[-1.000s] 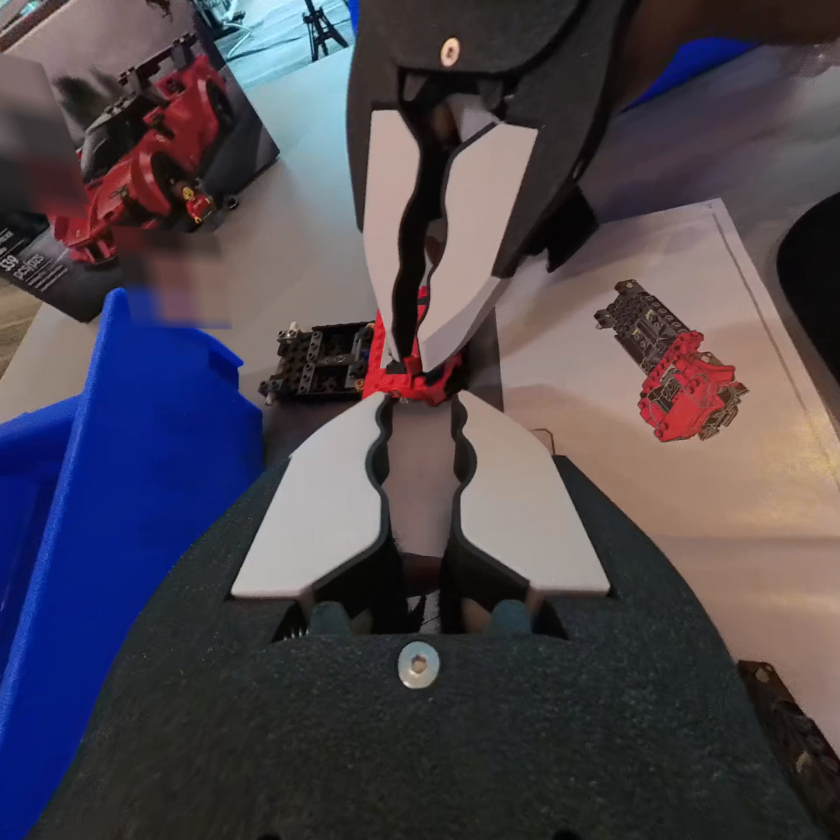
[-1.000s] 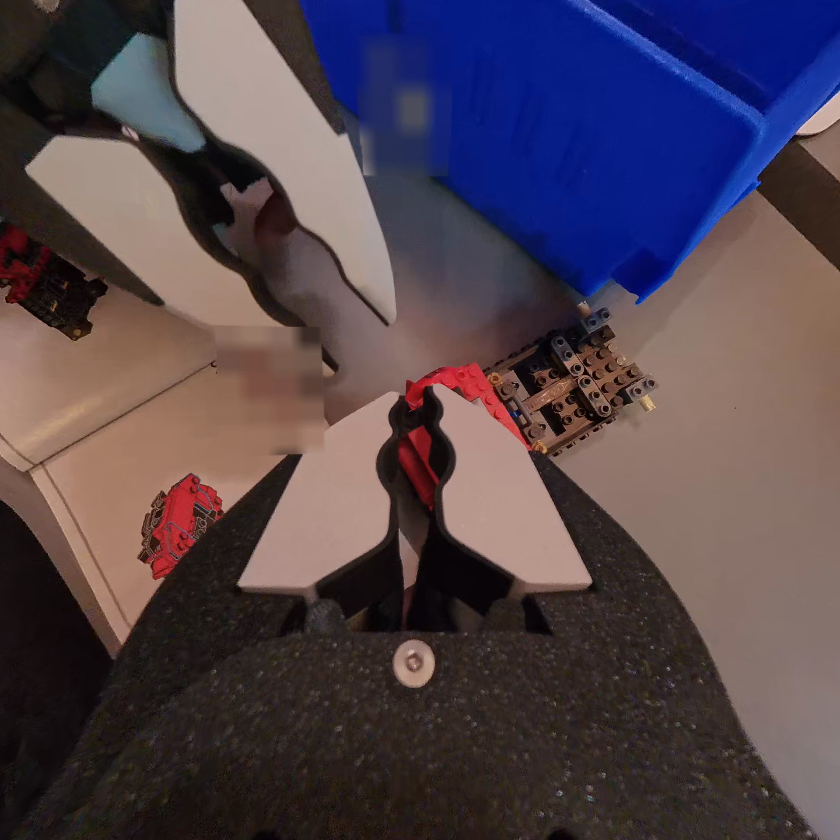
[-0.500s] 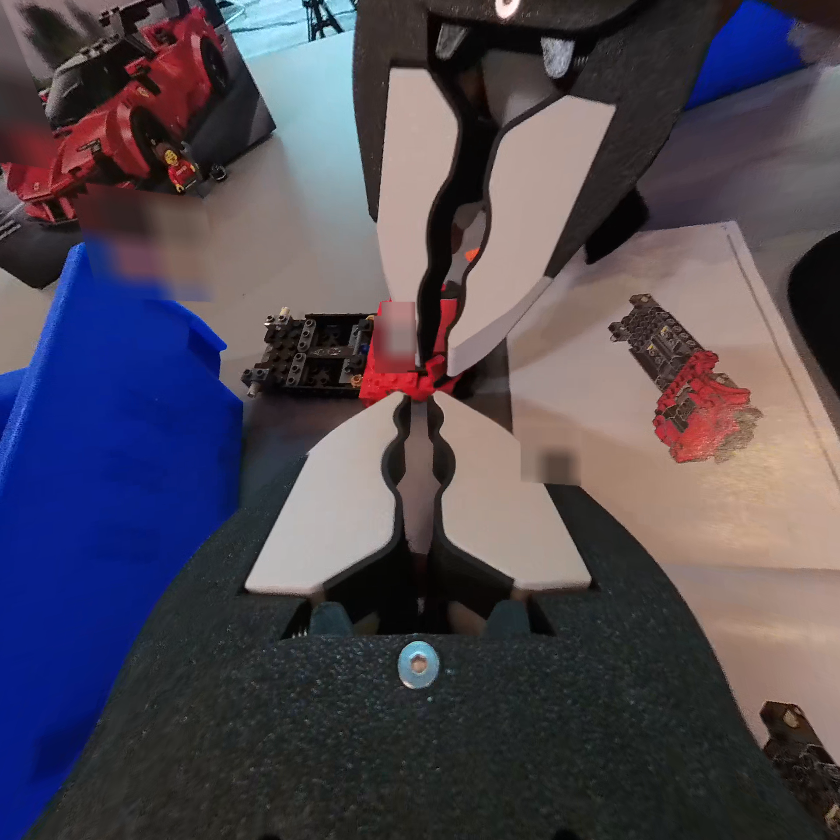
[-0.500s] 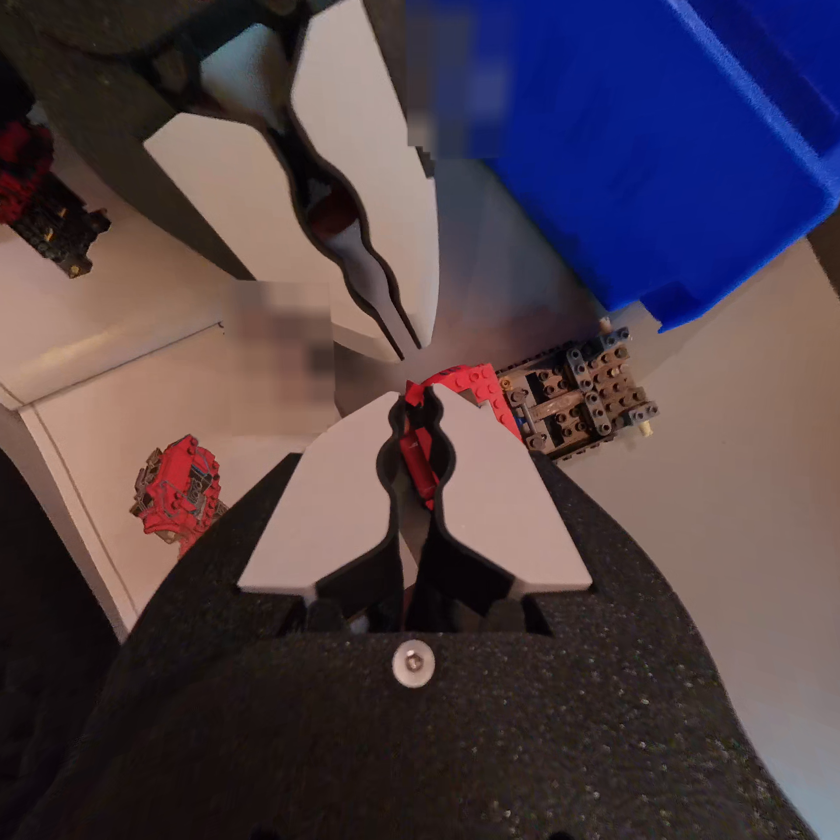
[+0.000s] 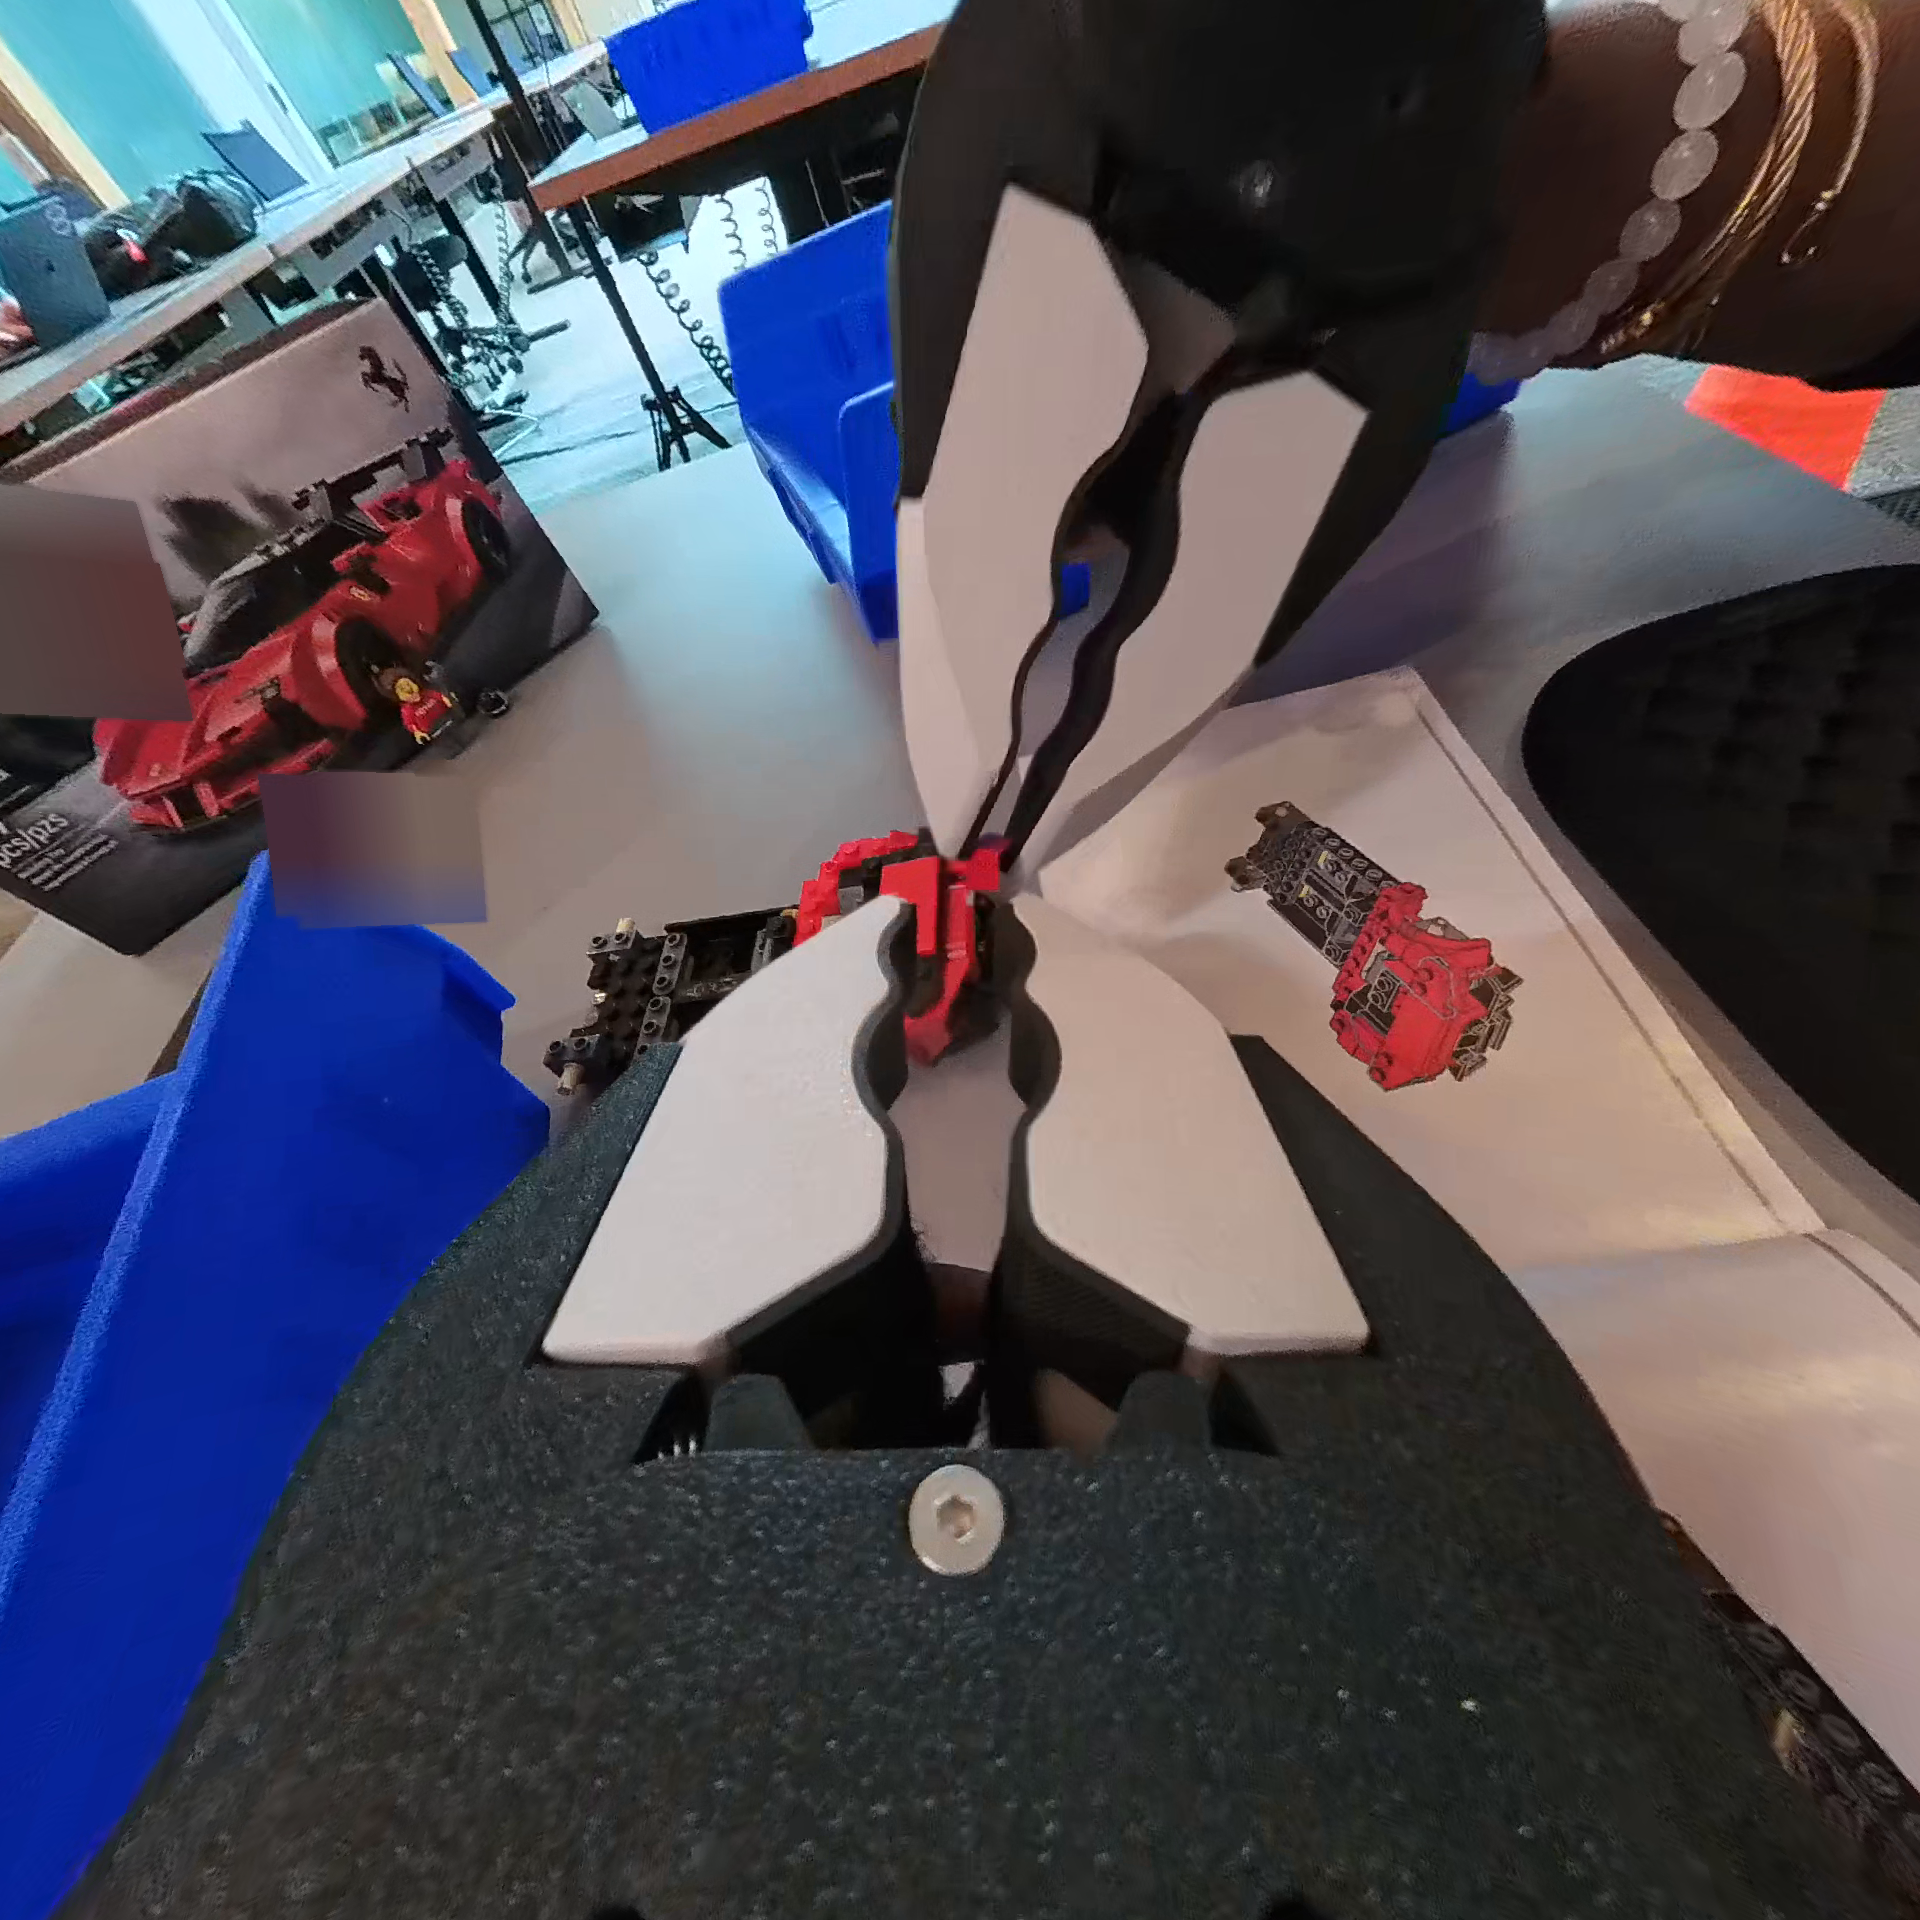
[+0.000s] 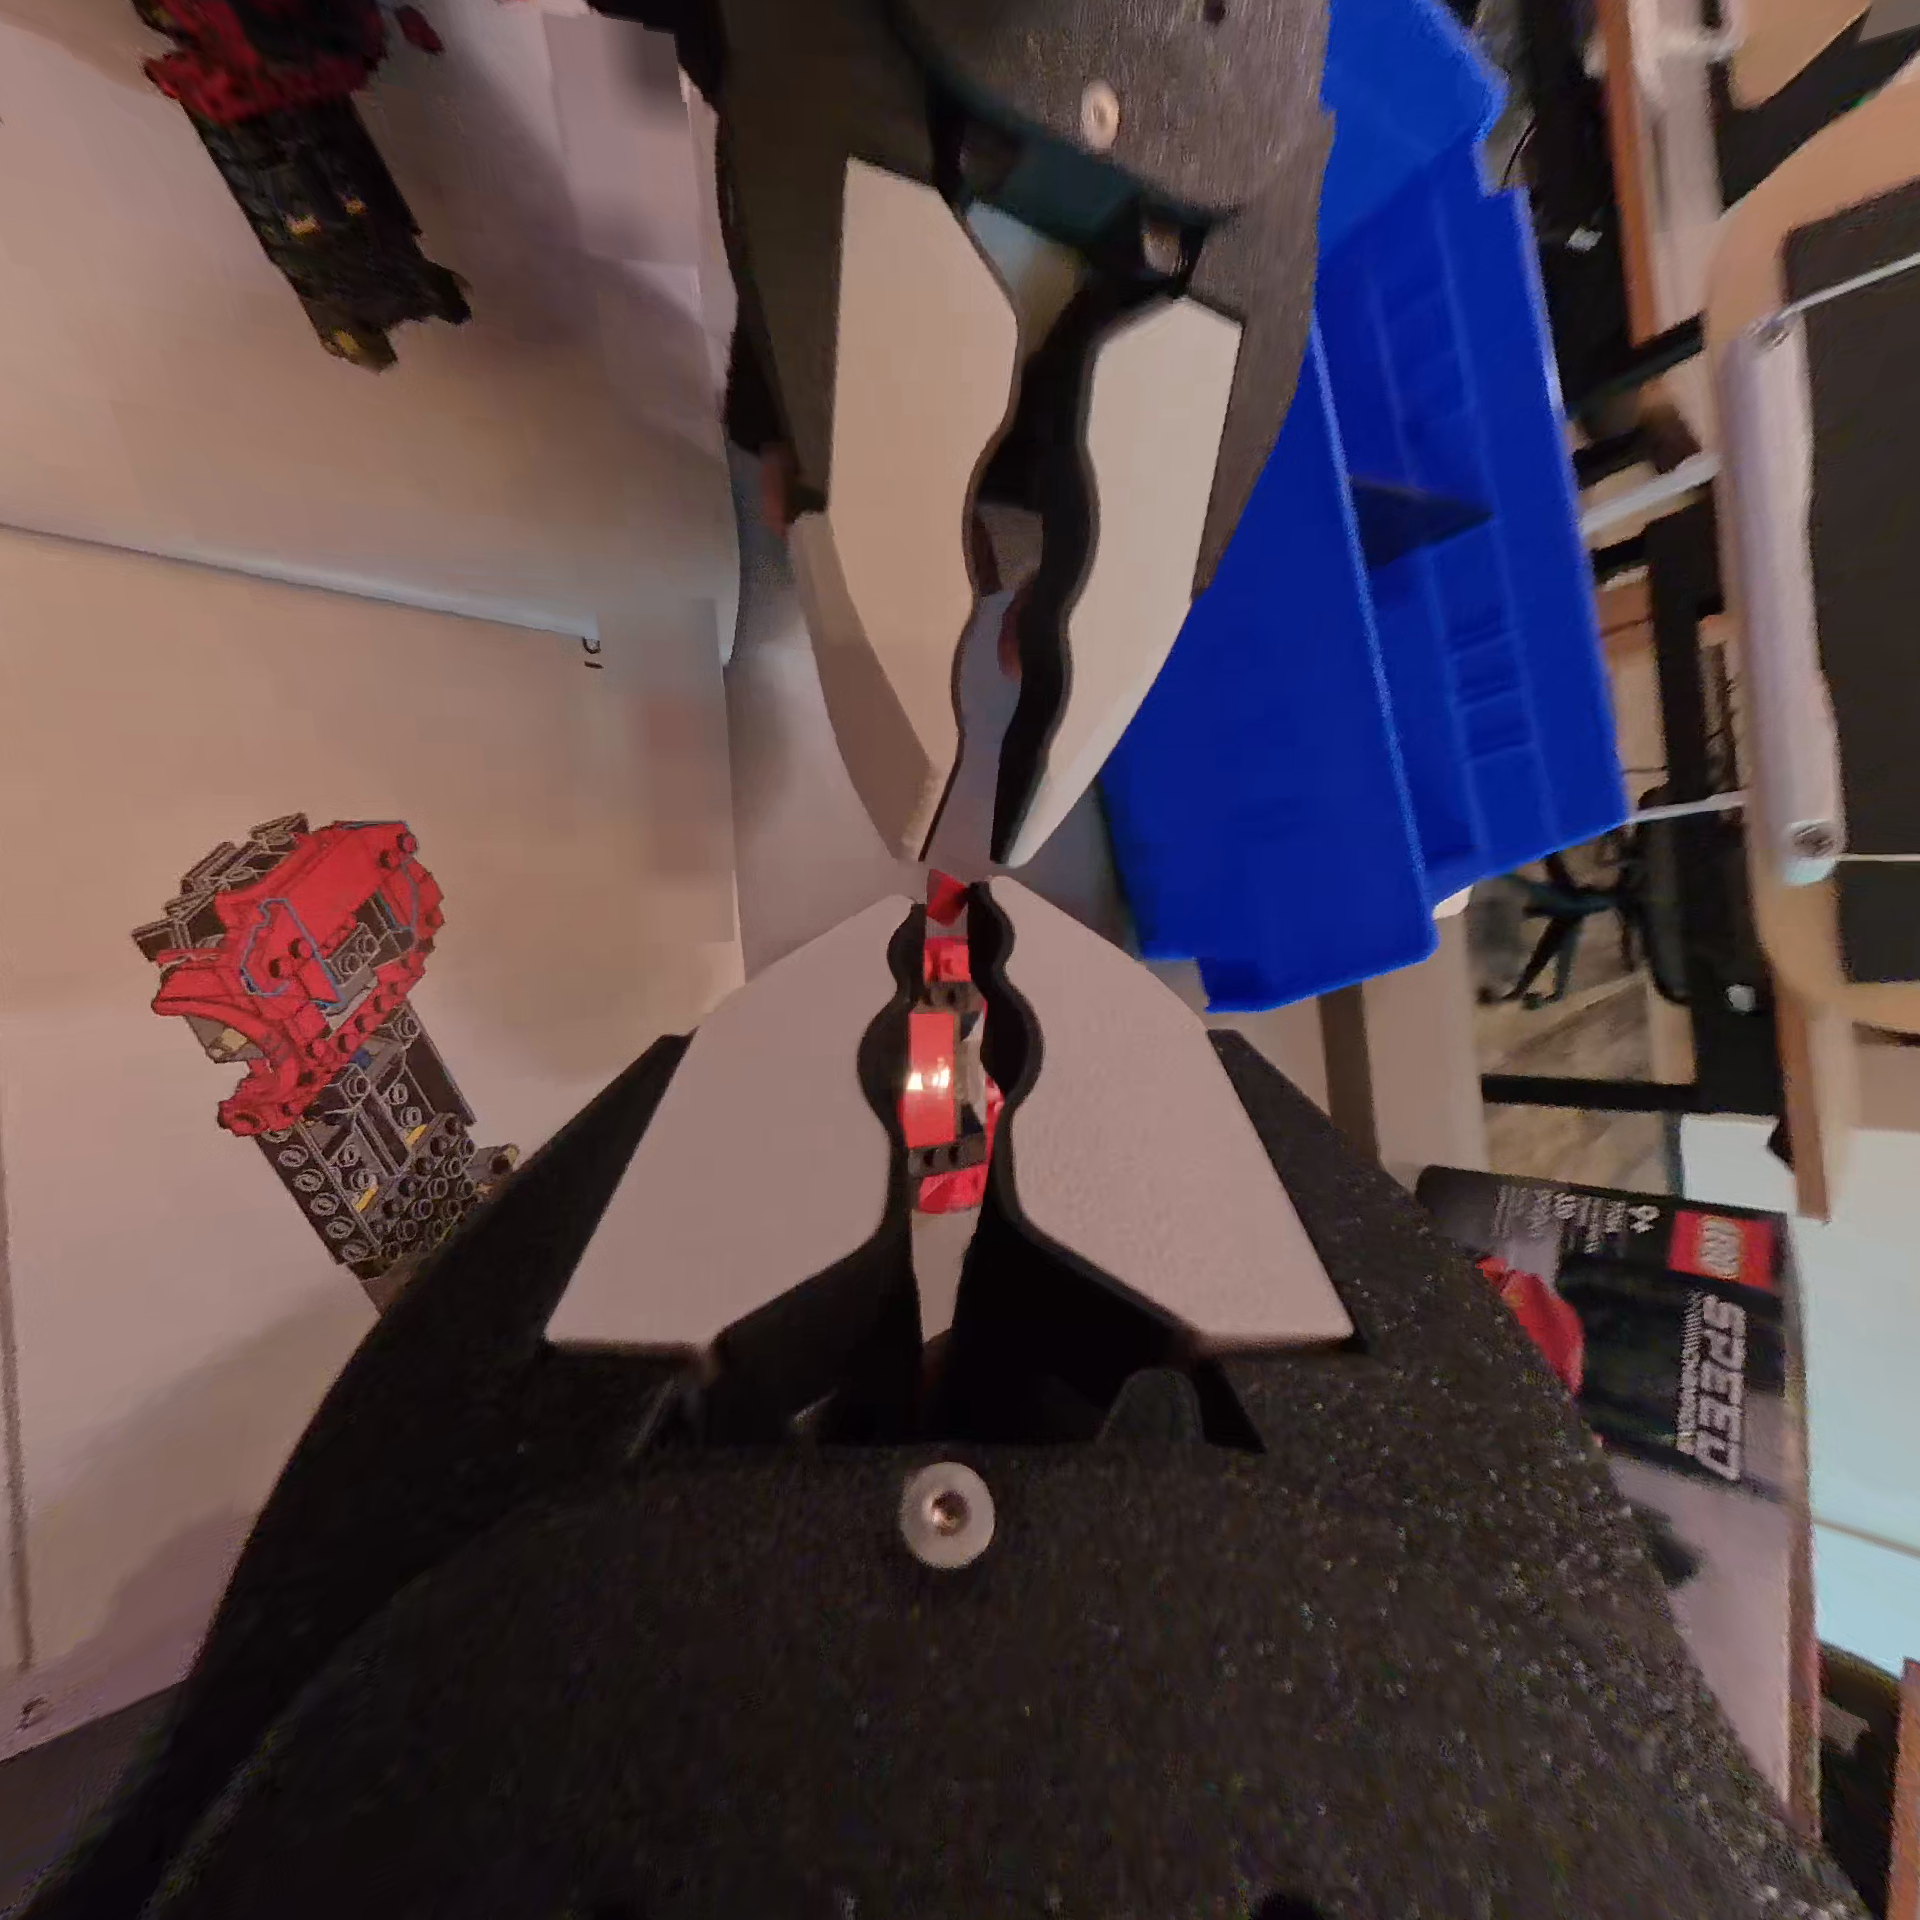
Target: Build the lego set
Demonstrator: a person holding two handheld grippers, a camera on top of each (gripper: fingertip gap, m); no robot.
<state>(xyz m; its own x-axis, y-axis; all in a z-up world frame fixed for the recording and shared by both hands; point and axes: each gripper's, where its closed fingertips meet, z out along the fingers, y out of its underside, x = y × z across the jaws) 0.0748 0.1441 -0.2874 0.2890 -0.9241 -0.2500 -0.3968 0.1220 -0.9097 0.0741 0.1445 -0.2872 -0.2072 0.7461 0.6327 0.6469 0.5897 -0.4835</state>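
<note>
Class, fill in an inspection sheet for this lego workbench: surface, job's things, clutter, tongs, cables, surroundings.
Surface: pale grey table.
Job's things: red-and-black lego model between both tongs; instruction sheet to its right in the left wrist view; lego box far left.
Clutter: near blue bin; far blue bin; black mat.
Tongs: right tongs shut on the lego model's red end; left tongs flank it, grip unclear.
Cables: coiled cables by the far desks.
Surroundings: office room; wrist with bracelets.
</note>
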